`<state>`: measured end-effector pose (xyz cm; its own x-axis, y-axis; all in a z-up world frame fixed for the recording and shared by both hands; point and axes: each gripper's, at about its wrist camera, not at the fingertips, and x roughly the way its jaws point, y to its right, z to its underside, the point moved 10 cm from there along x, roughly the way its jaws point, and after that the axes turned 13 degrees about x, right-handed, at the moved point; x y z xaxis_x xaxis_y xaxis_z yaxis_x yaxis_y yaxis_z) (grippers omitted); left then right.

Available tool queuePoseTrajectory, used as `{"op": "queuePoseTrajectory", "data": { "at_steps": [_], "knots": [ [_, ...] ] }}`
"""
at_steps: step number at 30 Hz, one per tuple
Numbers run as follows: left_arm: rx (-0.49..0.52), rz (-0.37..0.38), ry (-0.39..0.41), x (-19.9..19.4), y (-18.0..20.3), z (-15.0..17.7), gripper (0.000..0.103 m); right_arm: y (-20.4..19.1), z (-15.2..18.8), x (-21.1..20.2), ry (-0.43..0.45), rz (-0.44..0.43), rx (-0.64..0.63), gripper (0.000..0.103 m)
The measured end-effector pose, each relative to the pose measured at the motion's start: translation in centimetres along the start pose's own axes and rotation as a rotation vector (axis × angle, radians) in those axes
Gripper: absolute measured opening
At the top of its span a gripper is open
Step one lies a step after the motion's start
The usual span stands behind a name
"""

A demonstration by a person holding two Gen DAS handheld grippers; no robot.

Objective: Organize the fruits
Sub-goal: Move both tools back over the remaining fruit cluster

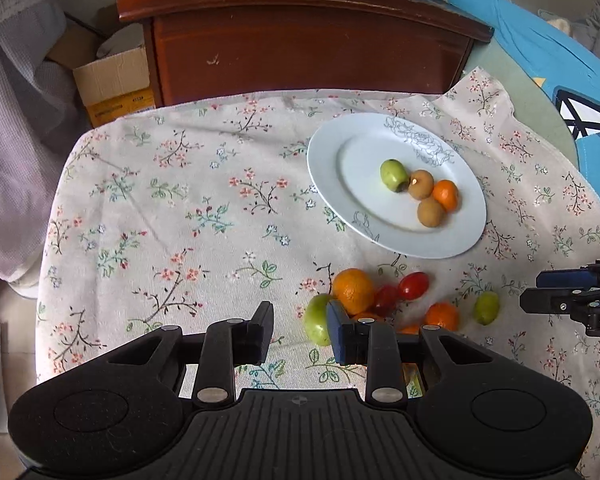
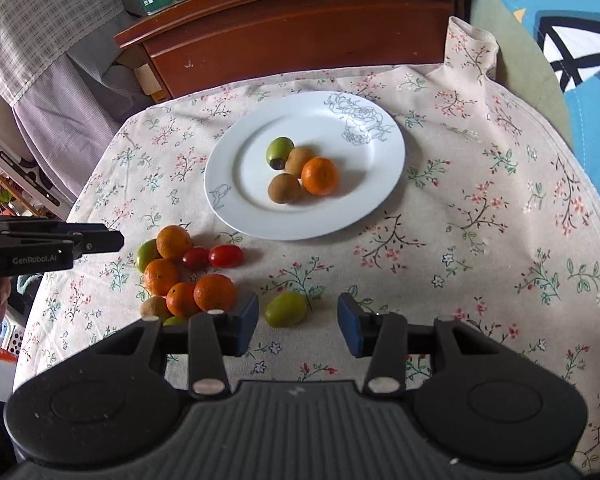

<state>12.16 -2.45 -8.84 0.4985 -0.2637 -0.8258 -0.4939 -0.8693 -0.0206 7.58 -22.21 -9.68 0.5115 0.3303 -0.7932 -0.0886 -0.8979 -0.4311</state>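
Note:
A white plate (image 1: 328, 160) (image 2: 380, 184) on the floral cloth holds a green fruit (image 2: 279, 151), two brown fruits (image 2: 285, 188) and a small orange (image 2: 320, 176). A pile of loose oranges (image 2: 214, 292), two red tomatoes (image 2: 226, 256) and green fruits lies in front of the plate. My left gripper (image 1: 300, 328) is open and empty, its right finger beside a green fruit (image 1: 315, 318) and an orange (image 1: 354, 291). My right gripper (image 2: 298, 322) is open, with a lone green fruit (image 2: 286, 309) just ahead between its fingers. Each gripper shows at the edge of the other's view.
A brown wooden cabinet (image 1: 308, 40) stands behind the table. A cardboard box (image 1: 112, 84) and hanging cloth are at the left. Blue fabric (image 1: 540, 48) lies at the right. The cloth's left half (image 1: 160, 208) holds no fruit.

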Motion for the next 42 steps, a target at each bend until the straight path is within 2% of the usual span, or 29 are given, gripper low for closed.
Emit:
{"op": "queuePoseTrajectory", "data": {
  "at_steps": [9,13,16,18,22,25,27,32,35,38,42],
  "knots": [
    [-0.045,-0.03,-0.014,-0.9,0.0,2.1,0.029,-1.6,-0.5,0.8,-0.01,0.008,0.027,0.044],
    [0.036,-0.033,0.023,-1.9,0.6,2.4,0.029,-2.3,-0.5,1.2,-0.027,-0.008,0.024,0.044],
    [0.026,0.039,0.036,-1.9,1.1,2.5,0.029,-3.0,-0.5,1.6,-0.051,-0.046,0.009,0.044],
    [0.026,0.095,0.055,-1.6,1.5,2.3,0.029,-3.7,-0.8,1.4,-0.044,-0.071,-0.053,0.044],
    [0.061,0.096,0.095,-0.8,1.6,1.4,0.029,-3.0,-0.9,1.5,-0.039,-0.086,-0.093,0.044],
    [0.023,0.097,0.131,-1.0,0.7,0.1,0.029,-1.2,0.0,1.0,-0.035,-0.057,-0.015,0.045],
    [0.015,0.095,0.117,-0.8,0.3,0.0,0.029,-0.7,0.4,0.8,-0.028,-0.045,0.019,0.046],
    [-0.027,0.049,0.081,-0.2,-1.0,1.1,0.029,-2.1,0.1,0.6,-0.006,-0.027,-0.057,0.046],
    [-0.061,0.078,0.087,-0.4,-0.8,1.0,0.029,-2.3,-0.2,0.4,-0.014,-0.037,-0.06,0.046],
    [-0.053,0.057,0.094,-0.7,-0.5,0.5,0.029,-2.1,-0.1,0.1,-0.01,-0.022,-0.091,0.046],
    [-0.03,0.036,0.041,-0.9,0.2,0.3,0.029,-1.9,0.8,0.5,-0.048,-0.032,-0.113,0.046]
  ]
}}
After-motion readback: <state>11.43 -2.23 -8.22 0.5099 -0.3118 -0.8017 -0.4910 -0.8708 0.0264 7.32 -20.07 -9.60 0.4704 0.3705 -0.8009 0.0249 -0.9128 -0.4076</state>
